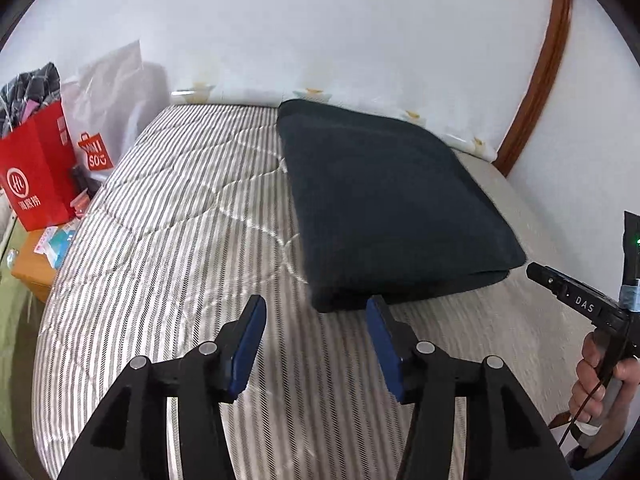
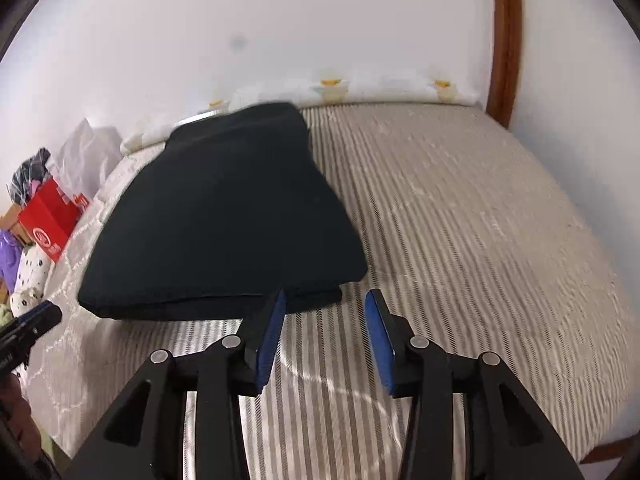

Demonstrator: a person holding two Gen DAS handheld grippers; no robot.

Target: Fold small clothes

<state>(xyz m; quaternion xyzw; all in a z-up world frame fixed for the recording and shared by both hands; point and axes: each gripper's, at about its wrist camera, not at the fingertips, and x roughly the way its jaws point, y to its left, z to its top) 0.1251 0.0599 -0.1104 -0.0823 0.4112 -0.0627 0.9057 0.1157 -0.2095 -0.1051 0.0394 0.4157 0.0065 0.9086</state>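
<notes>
A dark folded garment (image 1: 384,200) lies flat on the striped bed cover (image 1: 168,216), its folded edge nearest me. My left gripper (image 1: 316,308) hovers open just in front of the garment's near left corner, with nothing between its blue pads (image 1: 244,344). In the right wrist view the same garment (image 2: 224,208) fills the centre left. My right gripper (image 2: 327,300) is open at its near right corner, the left pad (image 2: 272,332) overlapping the cloth's edge without pressing it. A hand (image 1: 596,384) holds the right gripper at the left view's right edge.
Red paper bags (image 1: 36,176) and a clear plastic bag (image 1: 108,88) stand on a wooden bedside table (image 1: 32,264) left of the bed. Soft toys (image 2: 28,276) lie there too. A white wall and brown wooden frame (image 1: 536,92) border the far side. Bare cover (image 2: 460,220) stretches right of the garment.
</notes>
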